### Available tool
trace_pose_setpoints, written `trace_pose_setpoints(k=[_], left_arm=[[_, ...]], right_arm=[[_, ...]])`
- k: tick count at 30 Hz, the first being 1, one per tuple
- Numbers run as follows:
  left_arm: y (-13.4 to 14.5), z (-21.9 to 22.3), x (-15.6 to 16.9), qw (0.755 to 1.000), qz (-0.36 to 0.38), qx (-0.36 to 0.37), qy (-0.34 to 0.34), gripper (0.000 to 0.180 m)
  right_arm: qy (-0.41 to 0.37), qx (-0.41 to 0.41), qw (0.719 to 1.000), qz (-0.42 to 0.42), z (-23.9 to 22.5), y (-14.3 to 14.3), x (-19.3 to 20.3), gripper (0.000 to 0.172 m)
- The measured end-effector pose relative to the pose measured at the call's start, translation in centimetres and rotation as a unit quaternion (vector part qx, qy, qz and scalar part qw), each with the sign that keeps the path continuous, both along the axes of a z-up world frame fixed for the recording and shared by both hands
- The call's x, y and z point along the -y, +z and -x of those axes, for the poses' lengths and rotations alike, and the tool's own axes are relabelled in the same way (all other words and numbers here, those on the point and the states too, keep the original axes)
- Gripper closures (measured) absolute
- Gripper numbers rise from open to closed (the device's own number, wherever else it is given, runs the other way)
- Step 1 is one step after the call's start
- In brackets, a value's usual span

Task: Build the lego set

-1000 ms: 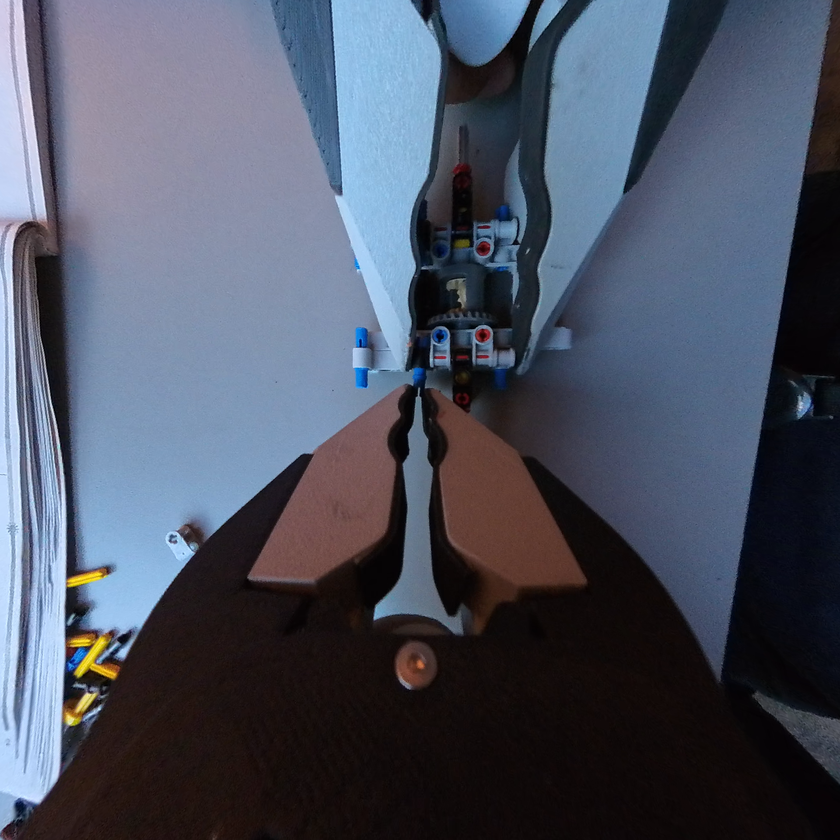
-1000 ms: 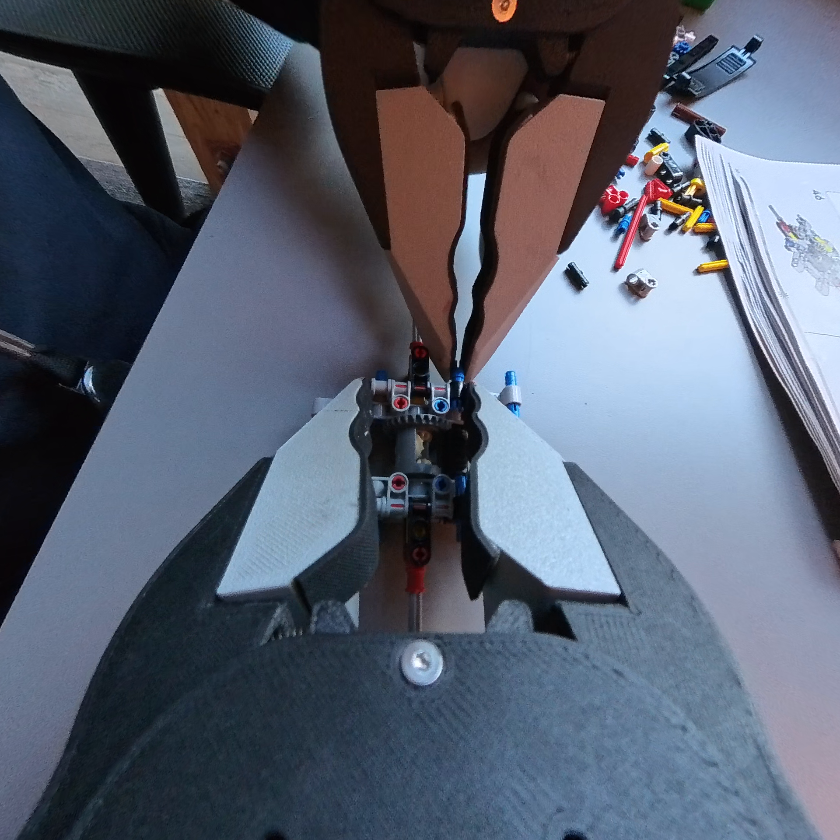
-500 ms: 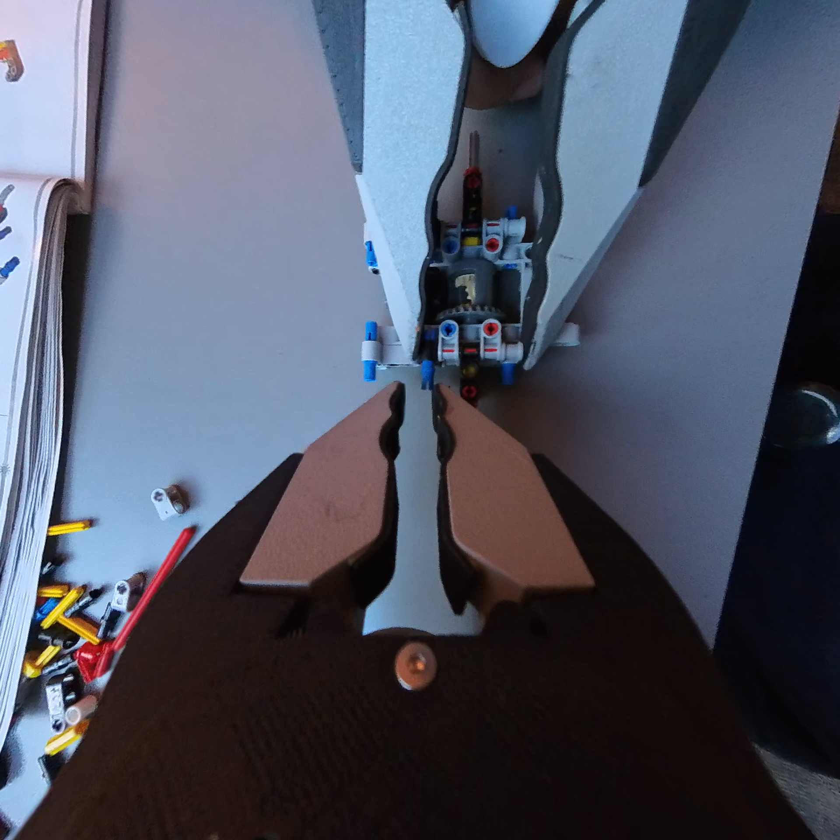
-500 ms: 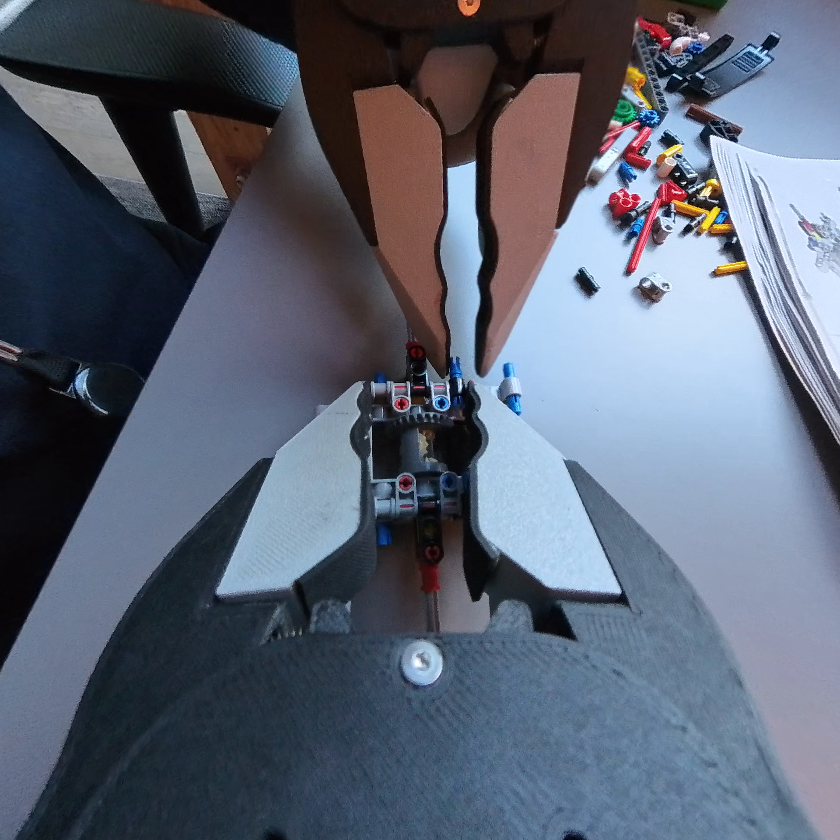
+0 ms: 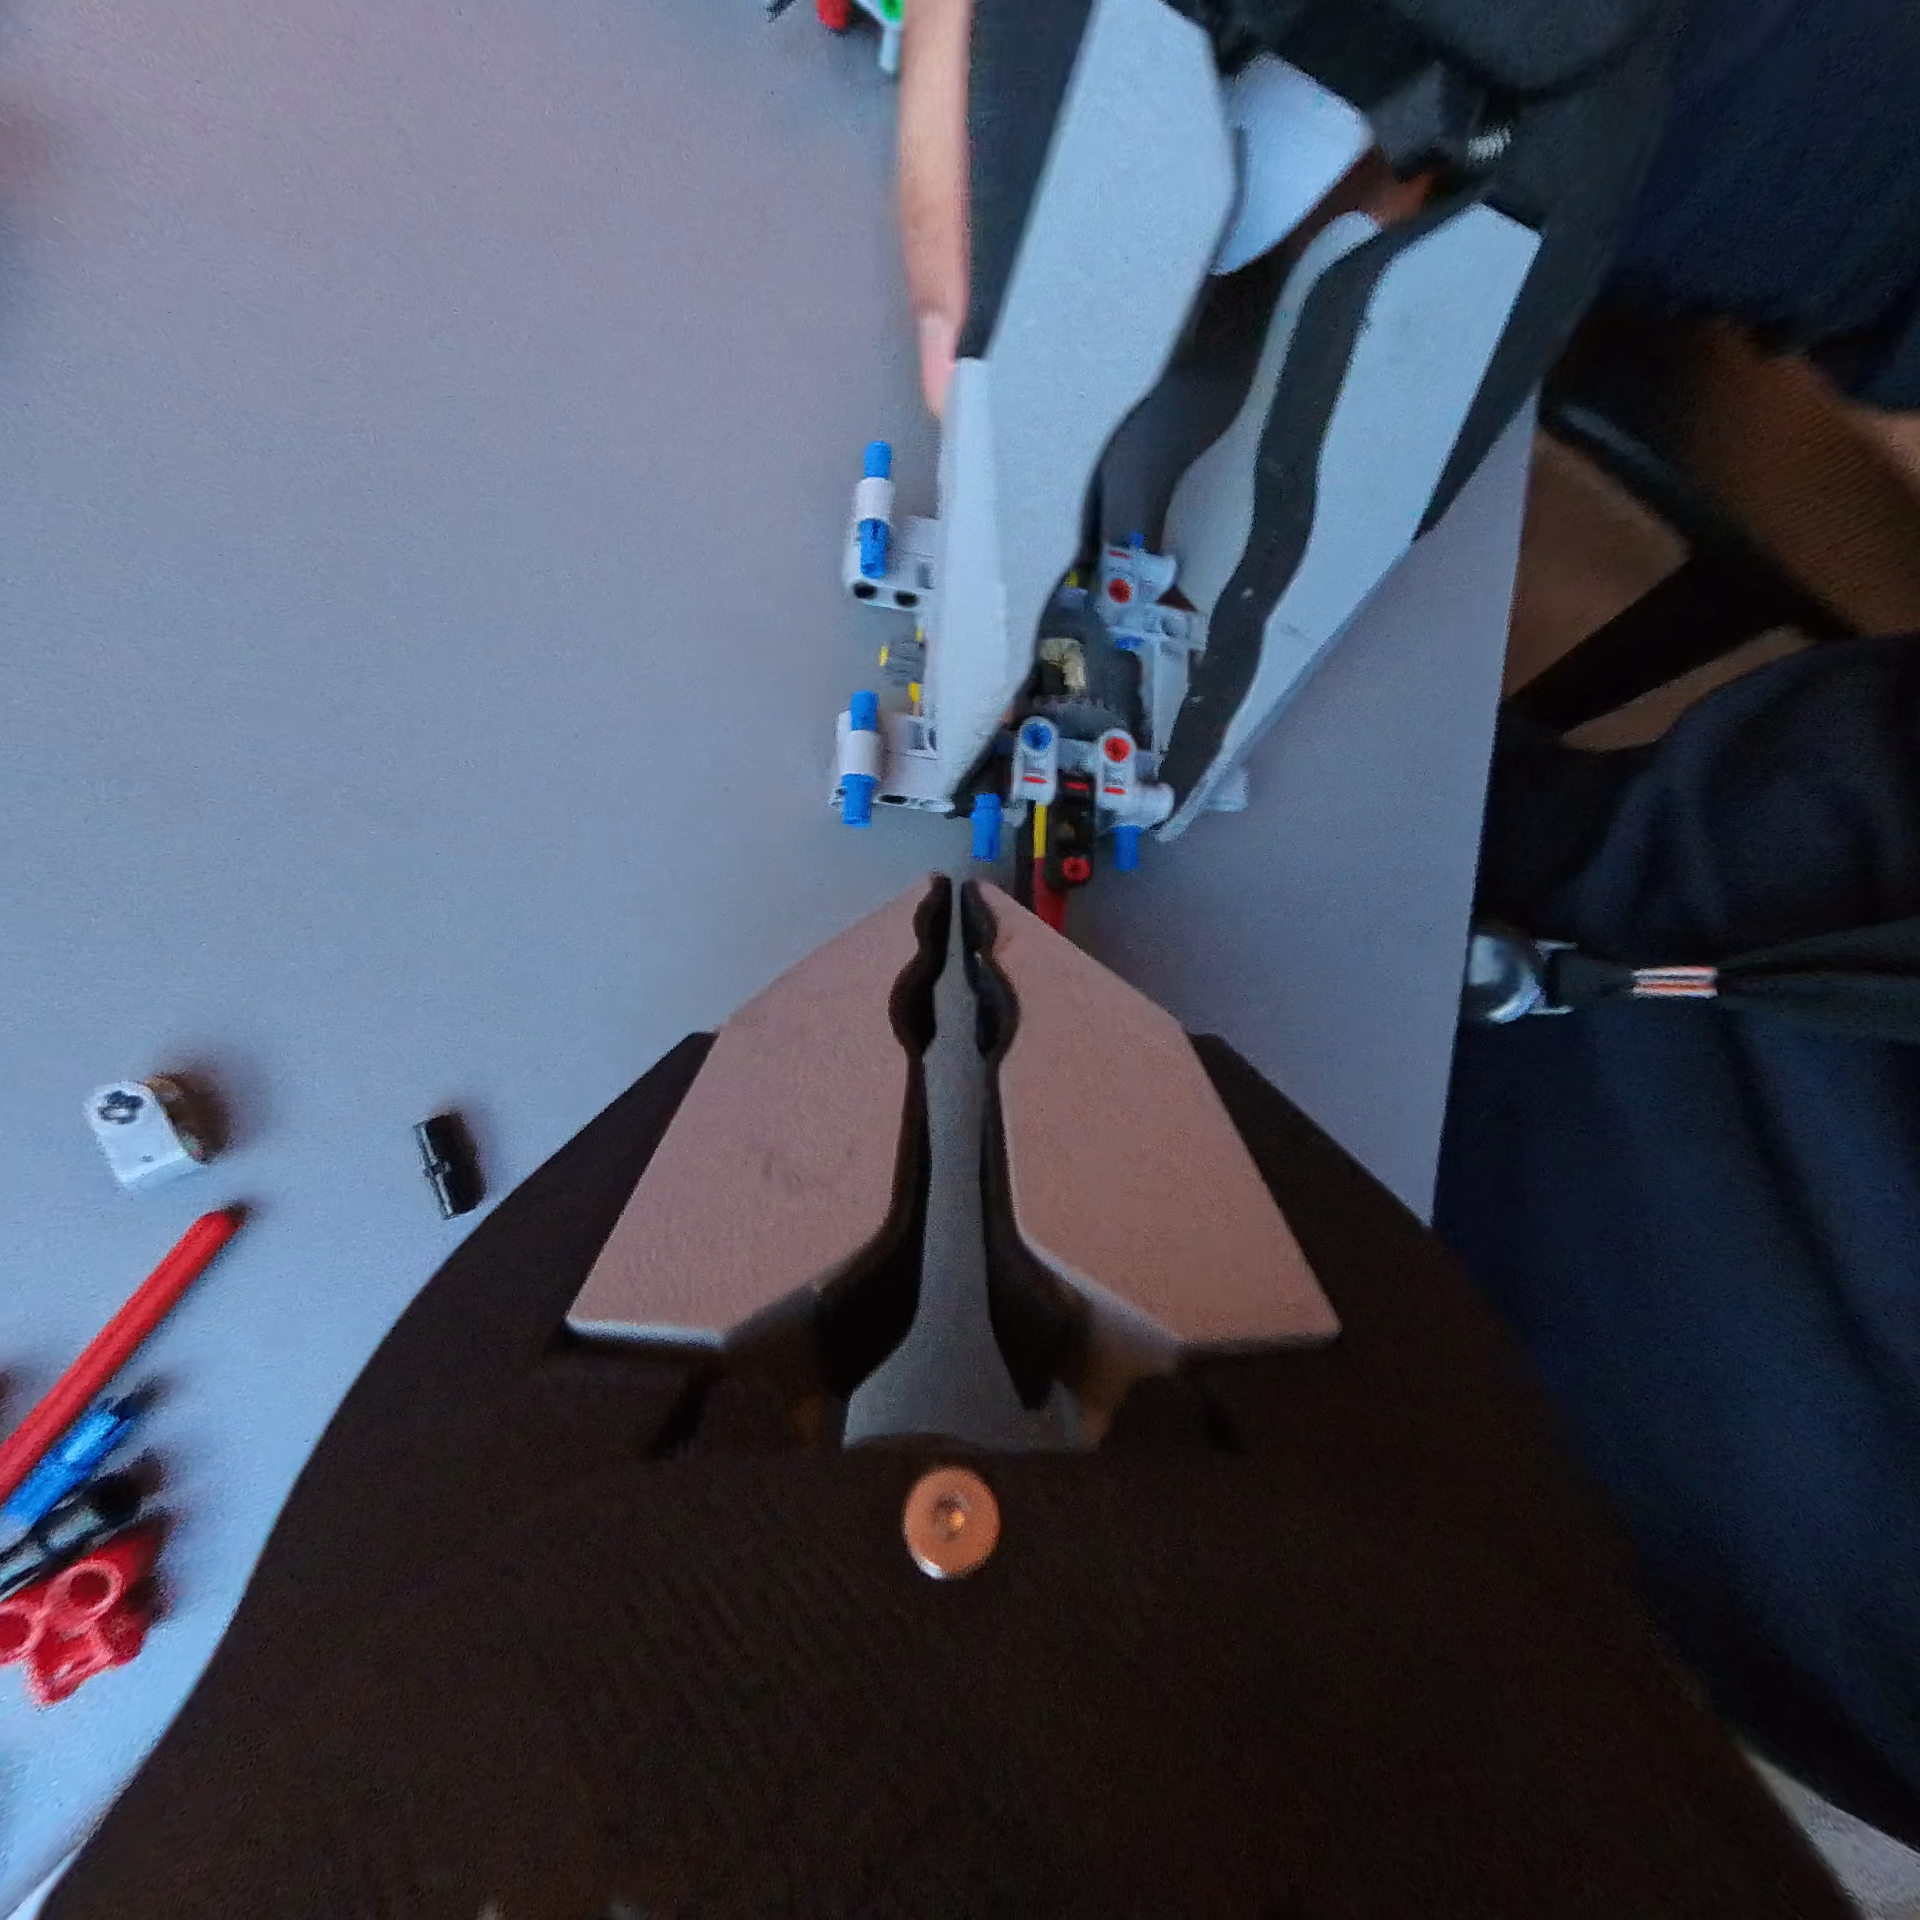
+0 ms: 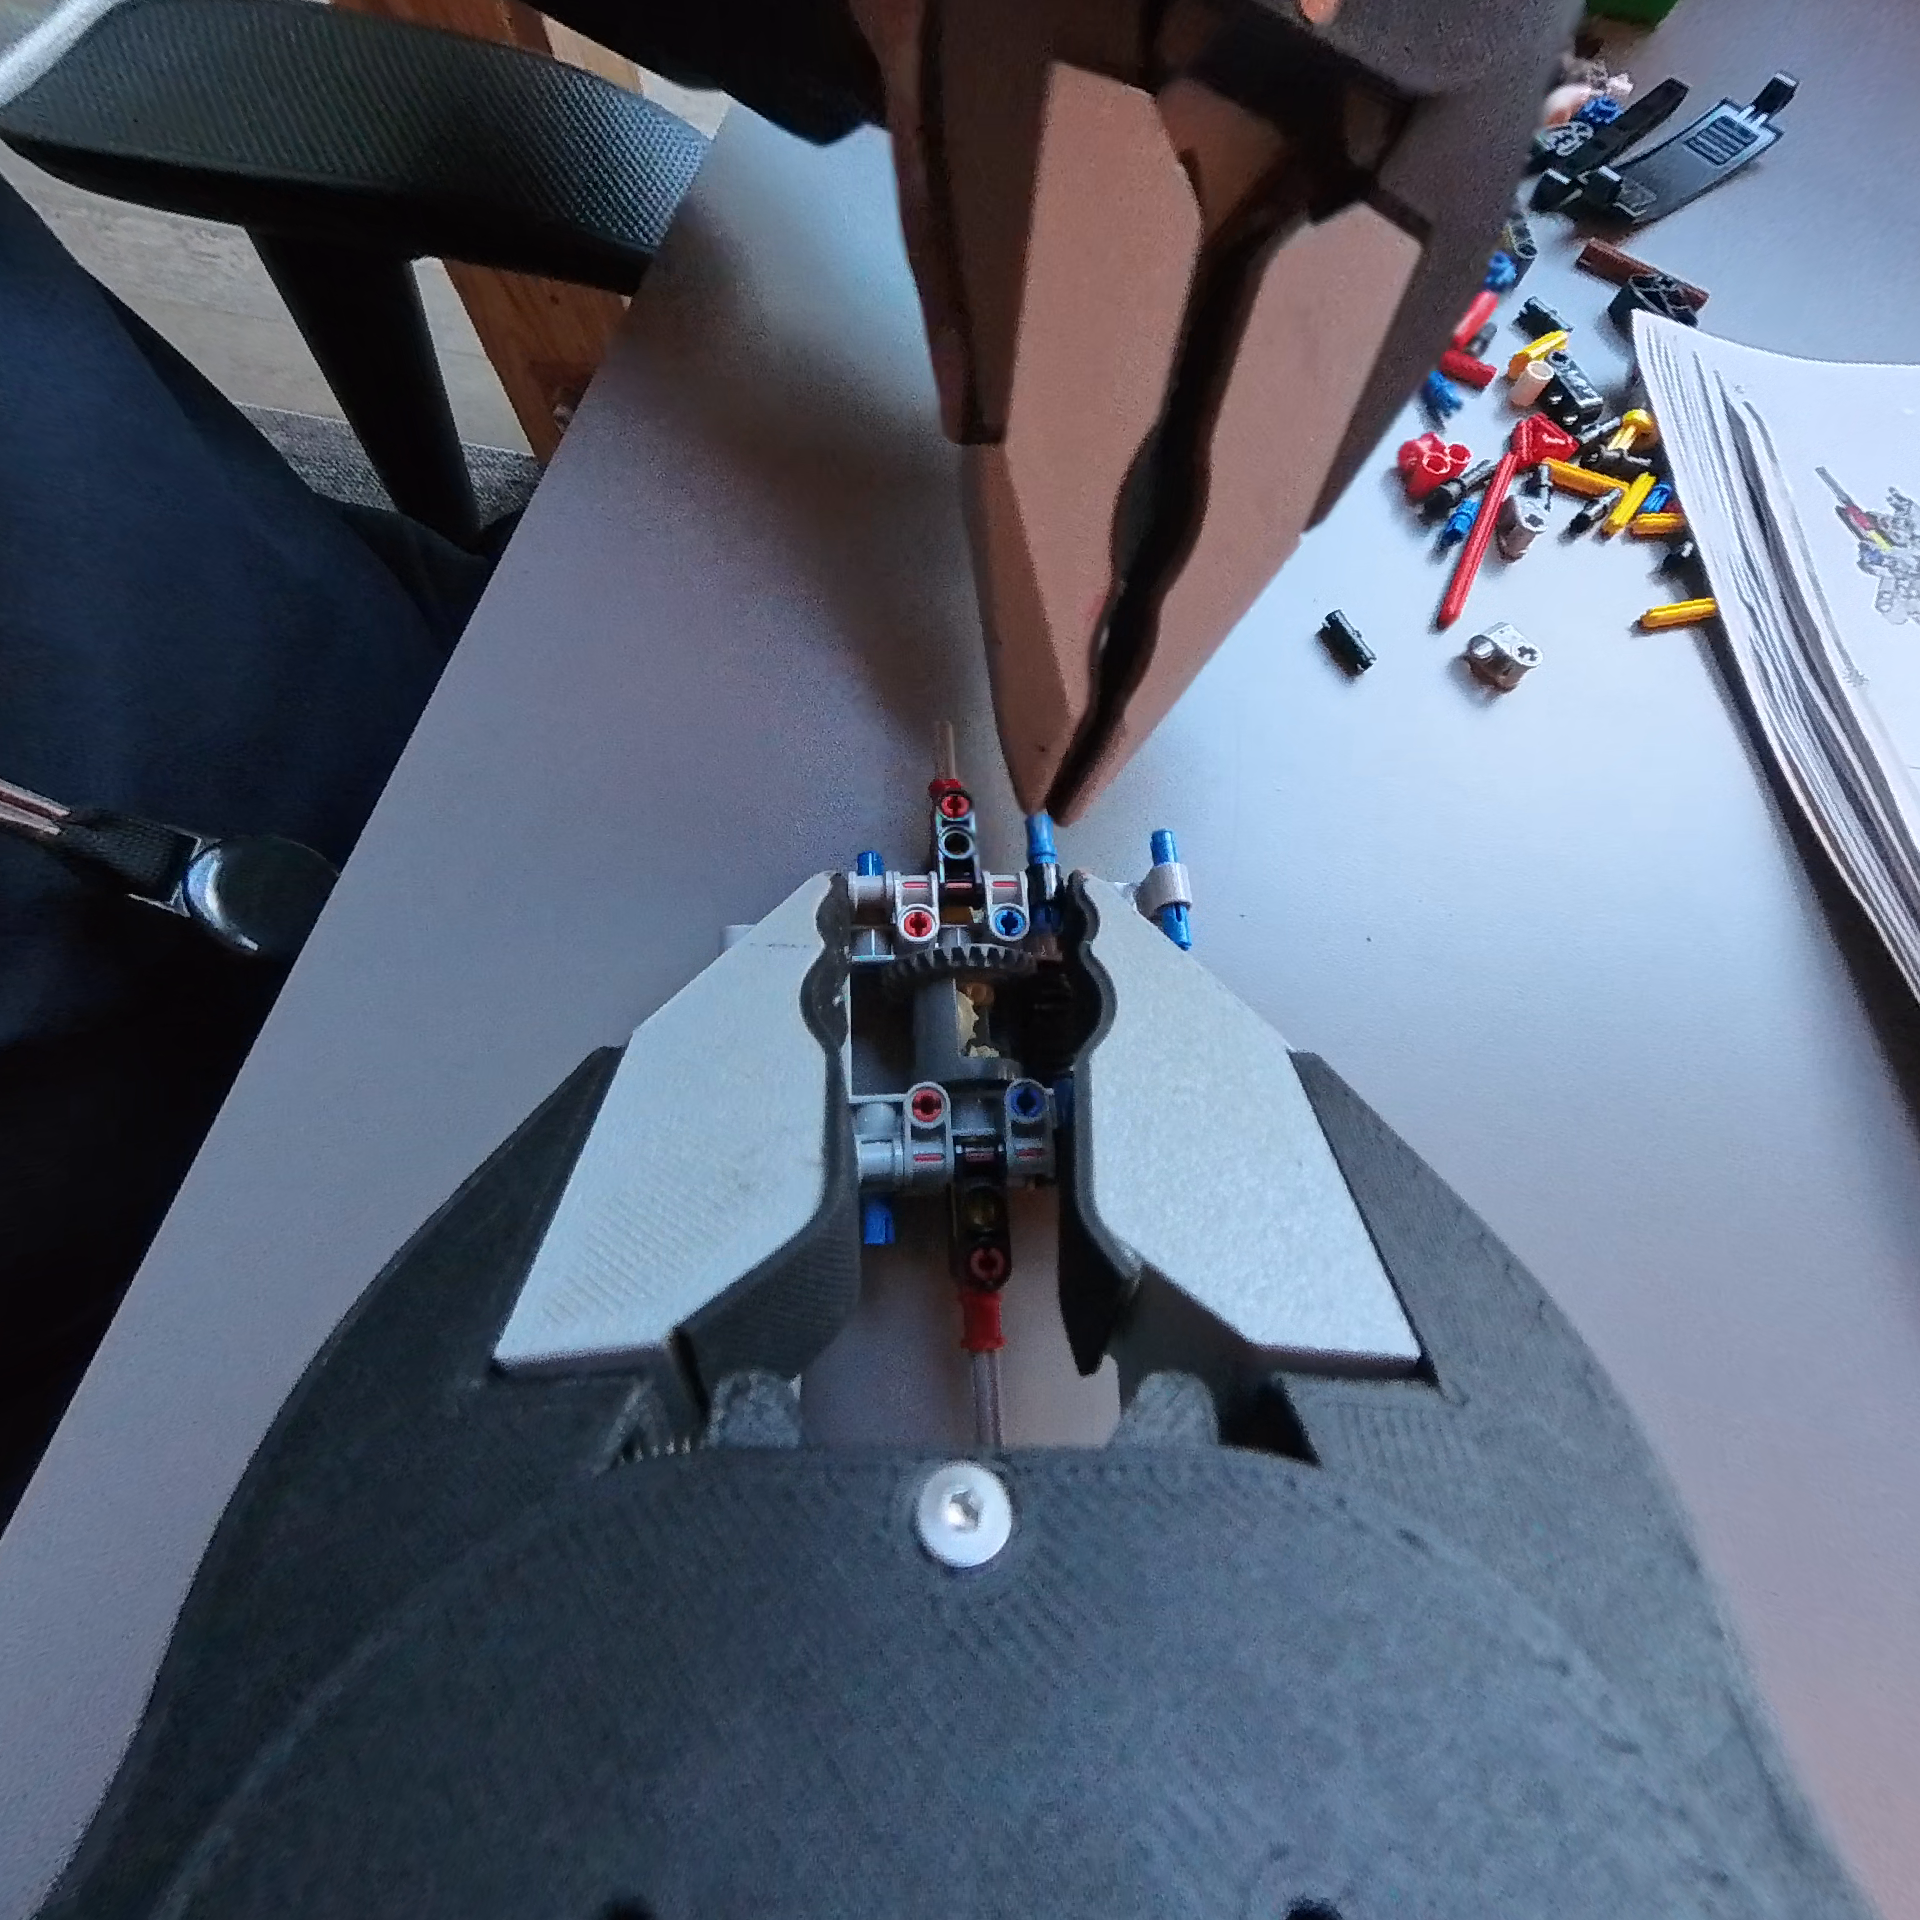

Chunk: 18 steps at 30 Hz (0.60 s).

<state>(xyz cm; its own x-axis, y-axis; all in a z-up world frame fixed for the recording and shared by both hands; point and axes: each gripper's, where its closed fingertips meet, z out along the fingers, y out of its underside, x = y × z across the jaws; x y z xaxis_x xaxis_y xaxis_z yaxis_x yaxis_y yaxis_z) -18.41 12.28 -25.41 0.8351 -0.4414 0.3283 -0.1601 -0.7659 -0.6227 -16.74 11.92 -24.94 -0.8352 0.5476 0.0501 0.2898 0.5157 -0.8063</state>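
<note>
Grey table (image 6: 520, 831). Right gripper (image 6: 956, 997), frame centre: pads clamped on the grey gear assembly (image 6: 951, 1039). Left gripper (image 5: 954, 883), centre: tips together, nothing between them, just beside the assembly's blue pin (image 5: 985, 826). Booklet (image 6: 1818, 540), loose parts (image 6: 1538, 468), upper right.

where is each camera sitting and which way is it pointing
Left wrist view: sits on the brown tongs, shut, looking down along them at the grey table; the toy brick model lies just past the tips, loose bricks at the left edge.
Right wrist view: sits on the grey tongs, facing the opposite way; they are closed on the model, and the booklet lies to the right.
Shared: table, model, both tongs, the small black pin.
</note>
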Motion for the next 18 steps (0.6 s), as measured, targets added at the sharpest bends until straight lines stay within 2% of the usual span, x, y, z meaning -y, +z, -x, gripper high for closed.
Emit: trace_pose_setpoints(k=[4, 7, 12, 18], left_arm=[[0.3, -0.4, 0.0, 0.994, 0.03, 0.108, 0.005, 0.18], [0.8, -0.5, -0.1, 0.988, 0.035, 0.151, 0.01, 0.18], [0.7, -1.0, -0.1, 0.984, 0.048, 0.171, 0.006, 0.174], [0.5, -0.8, -0.3, 0.99, 0.038, 0.135, 0.015, 0.179]], right_arm=[[0.003, -0.006, 1.0, -0.005, -0.1, 0.0, 0.1, 0.134], [0.005, -0.005, 1.0, -0.004, -0.1, 0.0, 0.1, 0.134], [0.006, -0.006, 1.0, -0.005, -0.1, 0.0, 0.1, 0.134], [0.004, -0.008, 1.0, -0.008, -0.1, -0.1, 0.1, 0.134]])
